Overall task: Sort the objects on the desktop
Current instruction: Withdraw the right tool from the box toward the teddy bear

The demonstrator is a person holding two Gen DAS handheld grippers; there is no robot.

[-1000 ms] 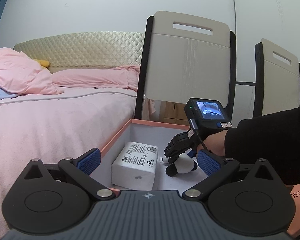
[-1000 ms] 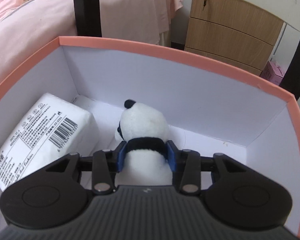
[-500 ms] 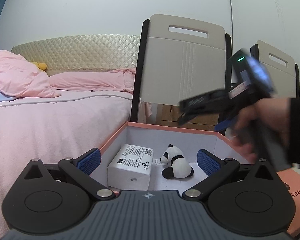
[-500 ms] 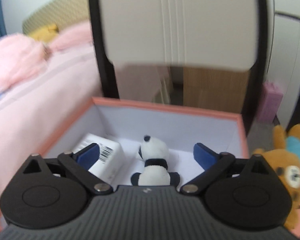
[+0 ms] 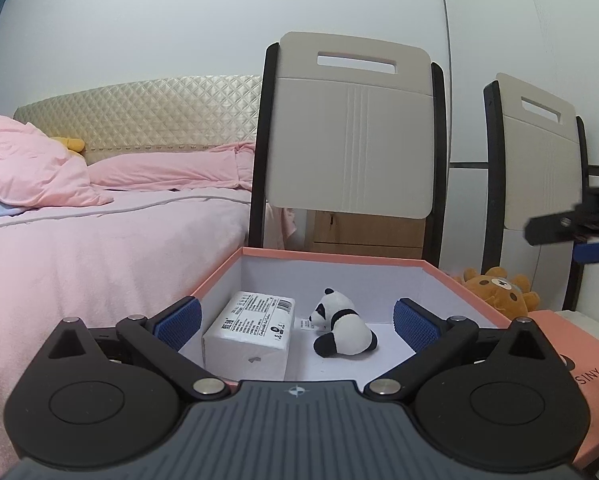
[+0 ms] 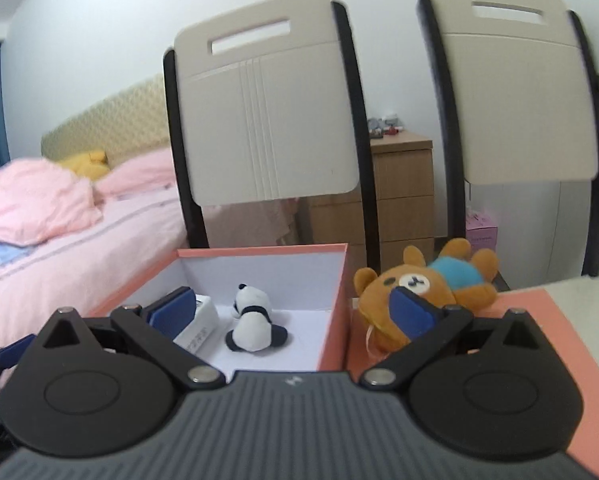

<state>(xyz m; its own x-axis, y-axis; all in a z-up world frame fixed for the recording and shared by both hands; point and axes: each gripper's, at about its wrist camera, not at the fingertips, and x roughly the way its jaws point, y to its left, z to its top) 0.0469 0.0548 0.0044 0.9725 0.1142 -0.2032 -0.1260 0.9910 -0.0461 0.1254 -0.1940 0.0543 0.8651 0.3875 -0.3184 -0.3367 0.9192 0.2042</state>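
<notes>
A pink box (image 5: 331, 258) with white walls holds a white tissue pack (image 5: 249, 330) and a small panda plush (image 5: 341, 330), lying on its side. Both show in the right wrist view too: the box (image 6: 335, 300), the pack (image 6: 199, 326), the panda (image 6: 253, 326). A brown bear plush (image 6: 423, 284) lies on the pink lid (image 6: 539, 320) right of the box; it also shows in the left wrist view (image 5: 495, 290). My left gripper (image 5: 295, 322) is open and empty, held before the box. My right gripper (image 6: 291, 306) is open and empty, raised above the box's near right corner.
Two beige chairs (image 5: 349, 140) (image 6: 515, 92) stand behind the desk. A bed with pink bedding (image 5: 99, 232) is at the left. A wooden drawer unit (image 6: 403, 196) stands behind the chairs. The right gripper's fingers (image 5: 571, 226) show at the right edge of the left wrist view.
My right gripper let go of the panda, which now lies in the box, and drew back up and to the right. My left gripper stayed open and barely moved.
</notes>
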